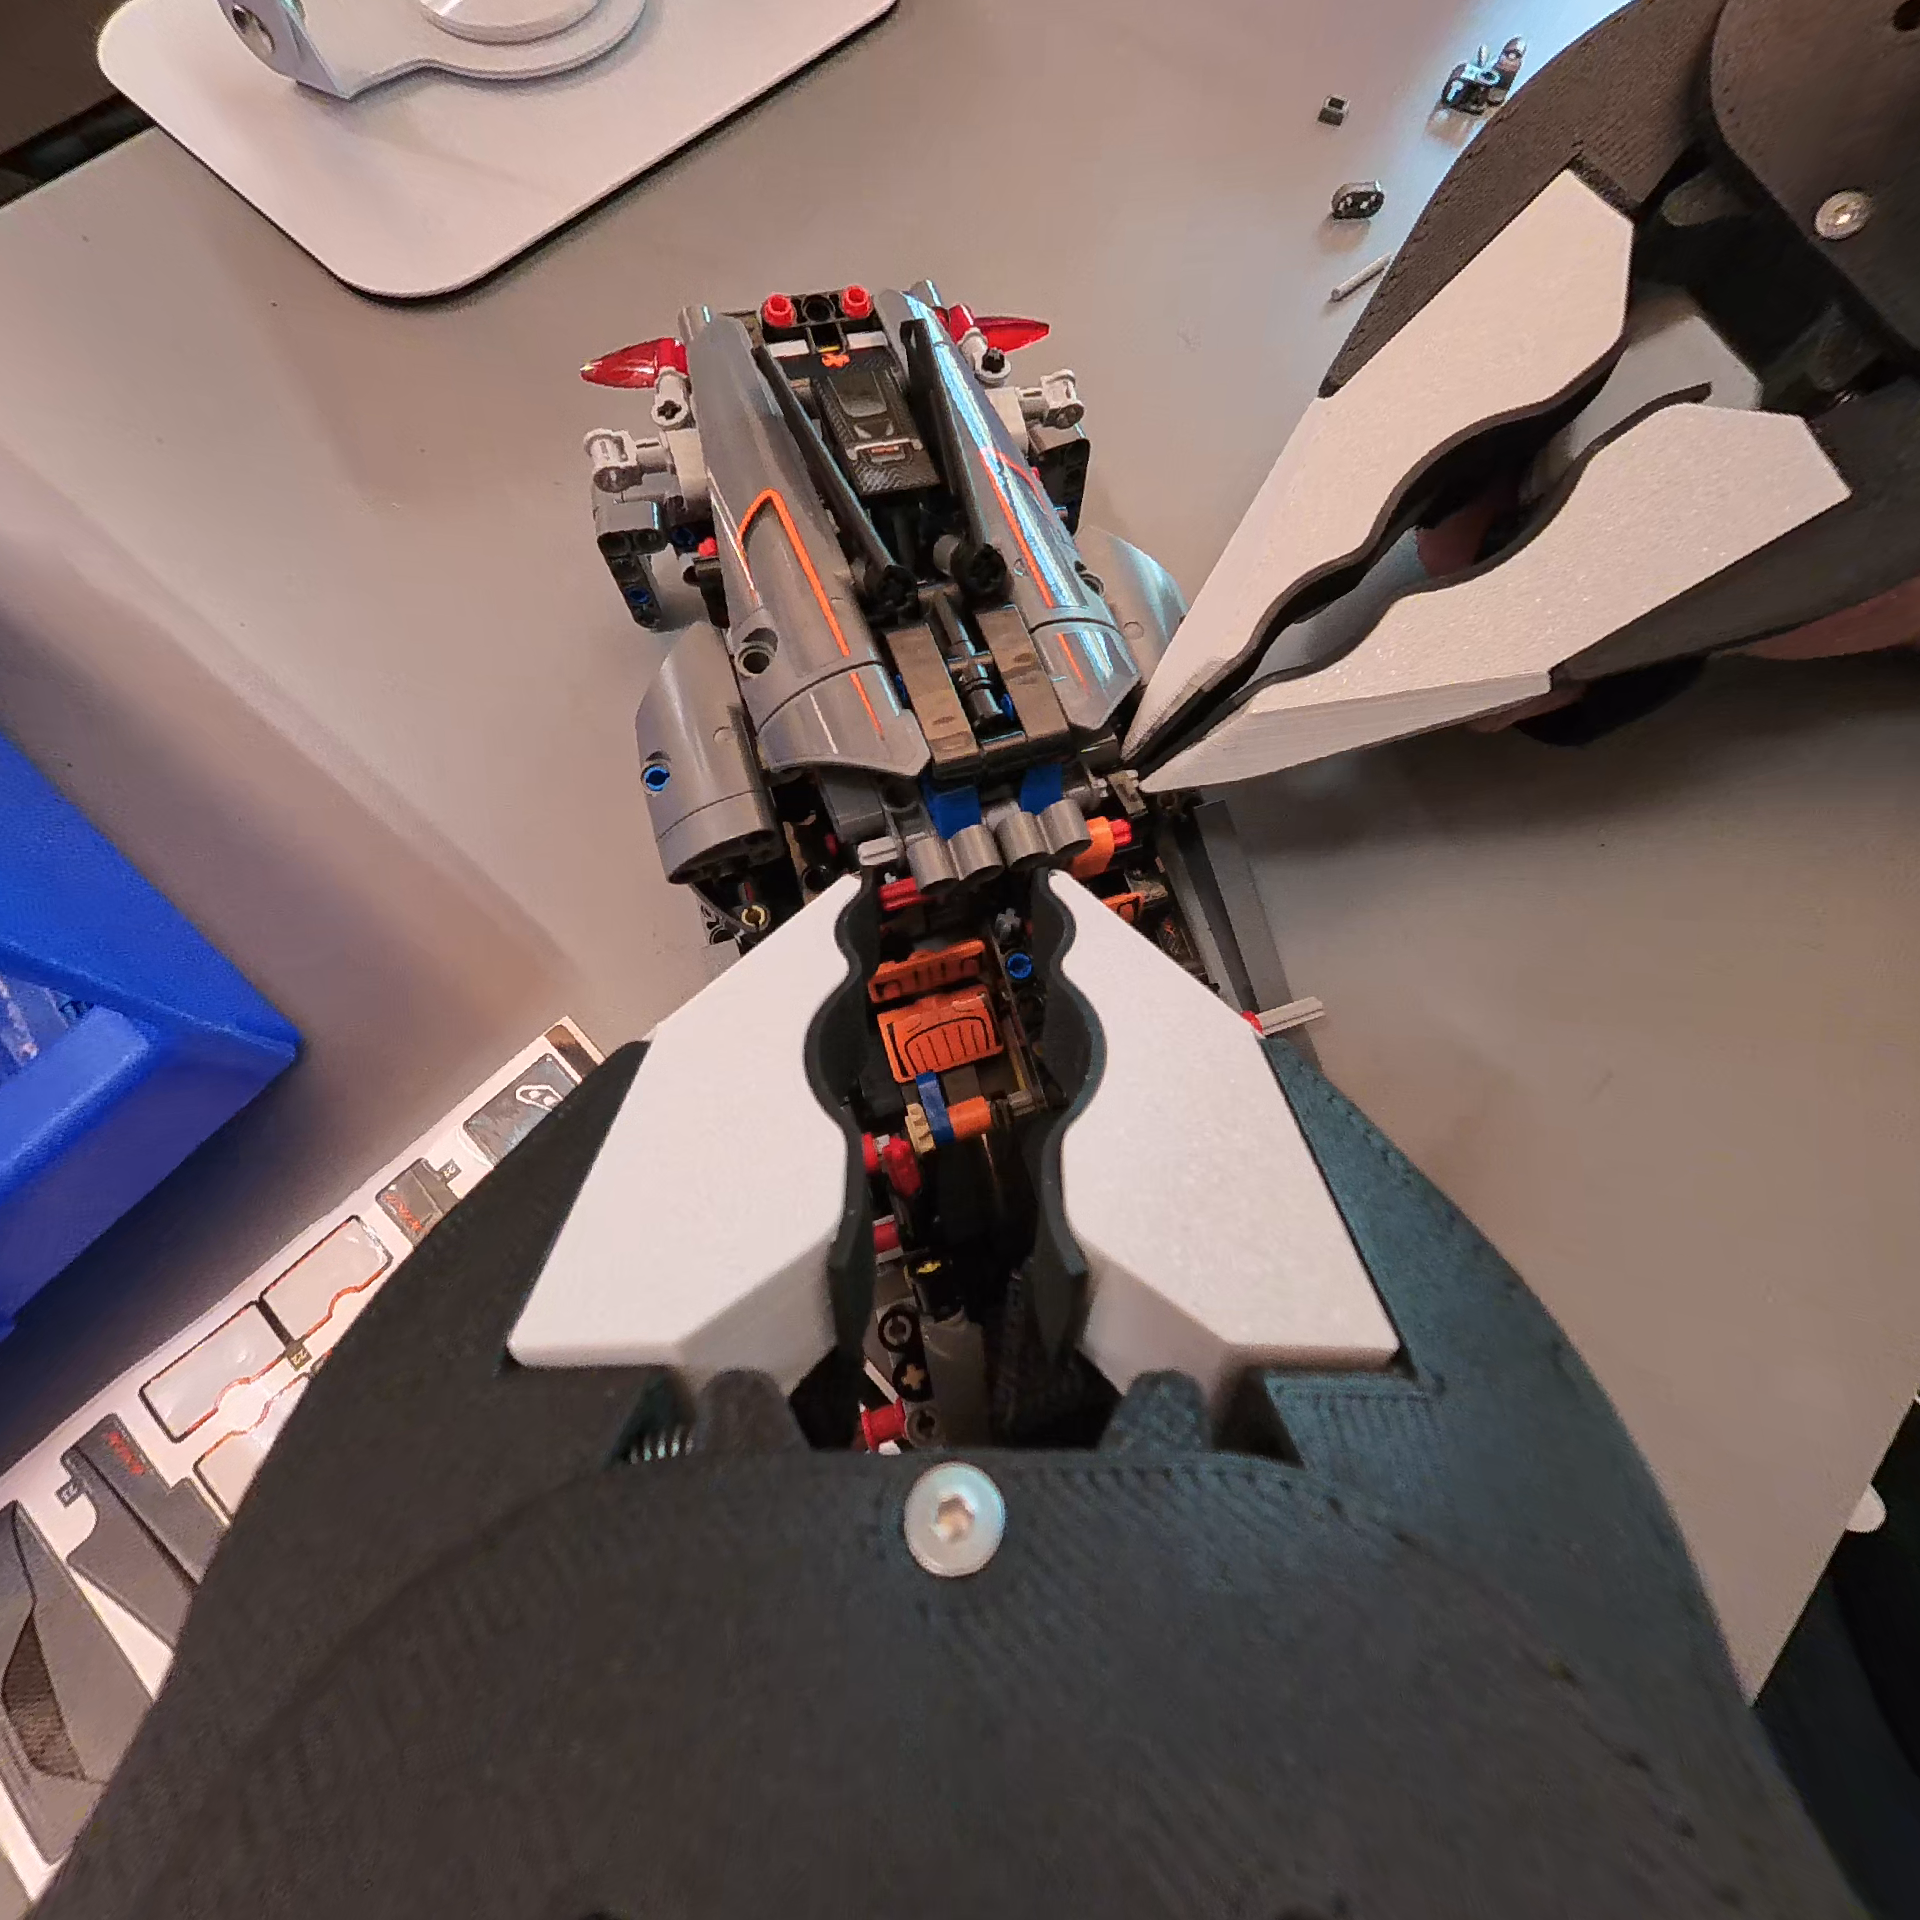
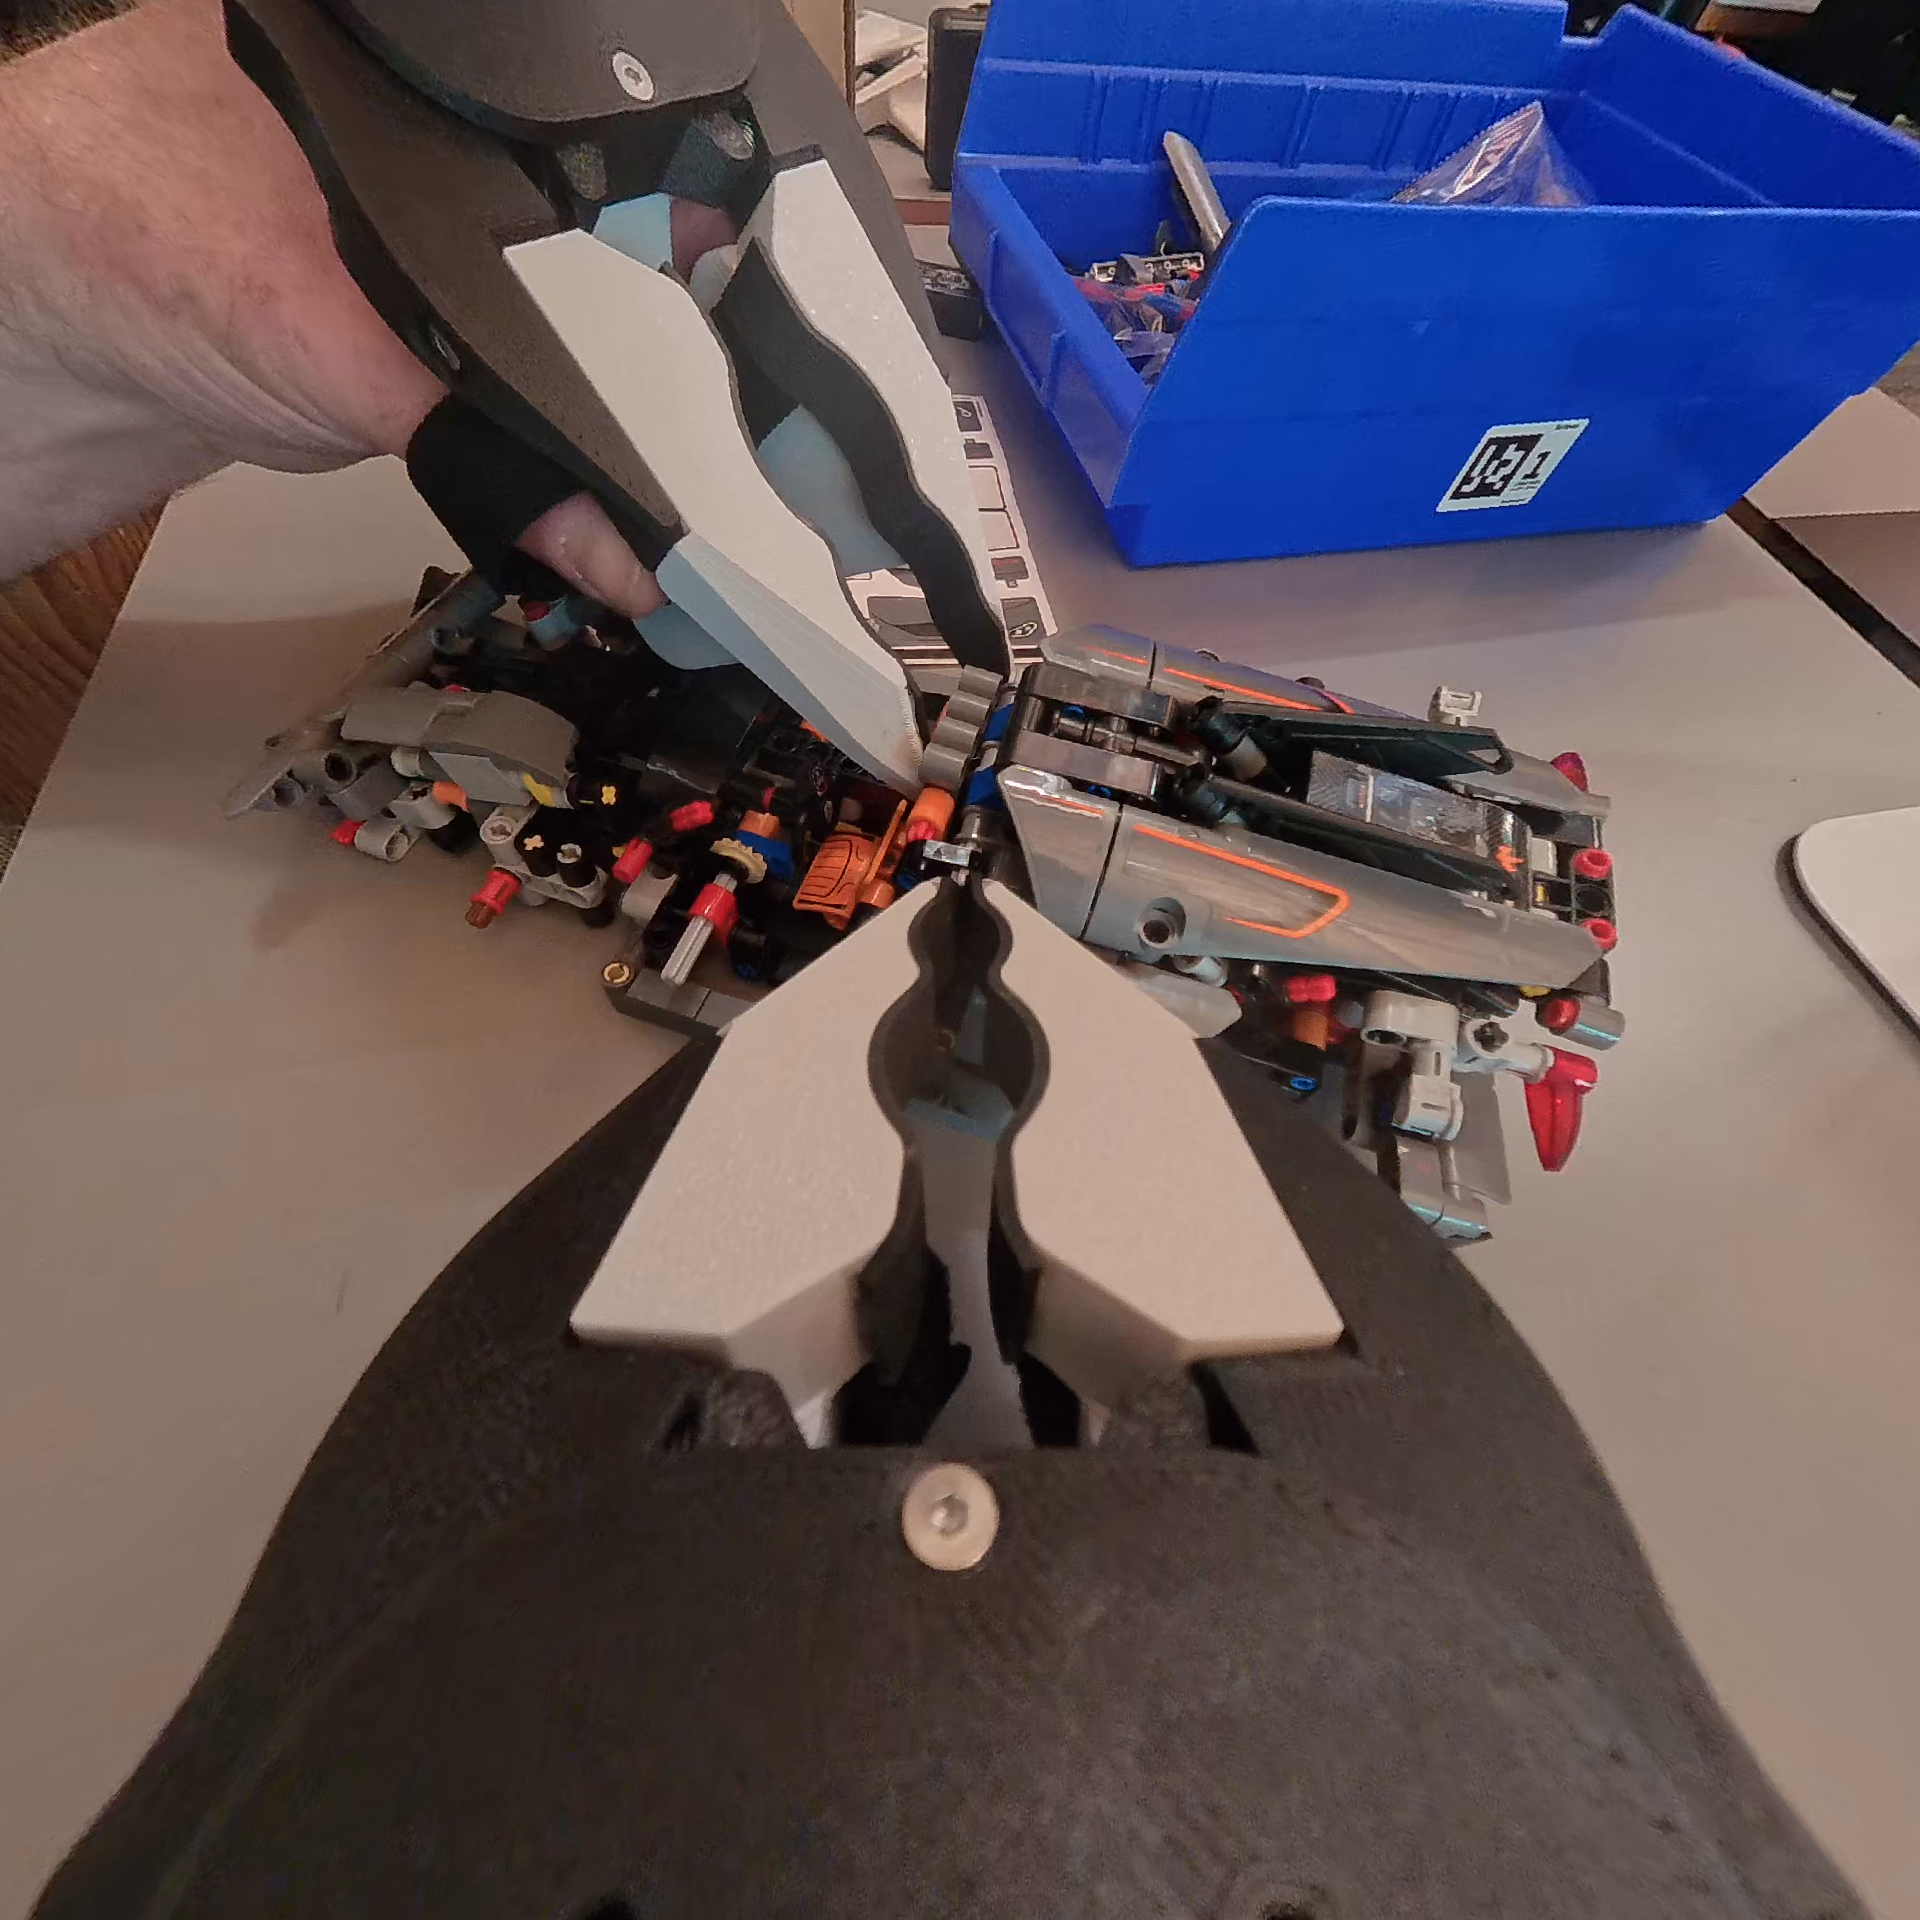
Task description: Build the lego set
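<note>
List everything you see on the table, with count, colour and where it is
Lego car: one, grey with orange lines, table centre, partly built.
Tiny piece: one, pale, at the right gripper's tips.
Bin: one, blue, beyond the car, holds loose parts.
Sticker sheet: one, white, beside the bin.
Small loose parts: several, dark, far table edge.
Stand base: one, white, far corner.
Left gripper: grey fingers, open over the car.
Right gripper: grey fingers, shut on the tiny piece.

Coded label (image 2: 1512, 464) on blue bin (image 2: 1351, 343); sticker sheet (image 1: 260, 1330) printed.
</note>
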Demonstrator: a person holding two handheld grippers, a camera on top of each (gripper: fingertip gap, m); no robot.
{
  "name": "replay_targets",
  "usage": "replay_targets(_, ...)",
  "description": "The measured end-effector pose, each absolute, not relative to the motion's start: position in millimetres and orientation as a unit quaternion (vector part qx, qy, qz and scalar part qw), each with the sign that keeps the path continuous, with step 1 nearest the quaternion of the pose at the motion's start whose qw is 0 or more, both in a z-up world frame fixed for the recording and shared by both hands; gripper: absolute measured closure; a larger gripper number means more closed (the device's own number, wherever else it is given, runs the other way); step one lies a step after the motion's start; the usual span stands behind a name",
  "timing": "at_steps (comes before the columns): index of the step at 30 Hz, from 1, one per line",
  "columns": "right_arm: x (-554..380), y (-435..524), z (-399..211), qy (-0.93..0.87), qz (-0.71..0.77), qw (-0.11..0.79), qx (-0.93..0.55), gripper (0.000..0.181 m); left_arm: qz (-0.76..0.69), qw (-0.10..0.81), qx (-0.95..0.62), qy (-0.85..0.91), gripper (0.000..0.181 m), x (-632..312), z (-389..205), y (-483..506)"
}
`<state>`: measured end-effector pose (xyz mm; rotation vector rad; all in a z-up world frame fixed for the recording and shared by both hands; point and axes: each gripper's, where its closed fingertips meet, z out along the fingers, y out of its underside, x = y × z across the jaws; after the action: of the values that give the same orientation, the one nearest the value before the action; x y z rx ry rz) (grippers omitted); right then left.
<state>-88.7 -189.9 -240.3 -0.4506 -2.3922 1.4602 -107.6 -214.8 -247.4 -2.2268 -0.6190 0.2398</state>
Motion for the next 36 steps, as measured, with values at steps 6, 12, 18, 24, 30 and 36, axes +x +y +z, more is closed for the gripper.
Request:
replay_targets(6,-89.7,-189.7,-239.7,-0.832,0.512,0.139,-0.162,0.181,0.069,0.406,-0.875,-0.255,0.157,-108.6,-247.8,-214.5)
replay_targets(12,-91.5,-189.0,-238.5,-0.828,0.519,0.122,-0.172,0.181,0.048,0.415,-0.867,-0.271,0.156,-109.5,-248.0,-213.7)
replay_targets(18,-95.0,-189.1,-238.0,-0.827,0.522,0.108,-0.179,0.181,0.06,0.415,-0.865,-0.277,0.157,-112.3,-248.1,-213.9)
replay_targets(24,-93.4,-185.8,-236.5,-0.825,0.525,0.112,-0.178,0.181,0.071,0.419,-0.862,-0.275,0.156,-112.1,-246.9,-212.5)
replay_targets(30,-90.7,-185.4,-237.4,-0.827,0.521,0.121,-0.173,0.169,0.085,0.433,-0.856,-0.27,0.15,-111.8,-242.2,-210.1)
replay_targets(36,-92.4,-184.1,-238.1,-0.828,0.516,0.132,-0.177,0.17,0.076,0.439,-0.858,-0.257,0.137,-106.1,-241.8,-203.3)
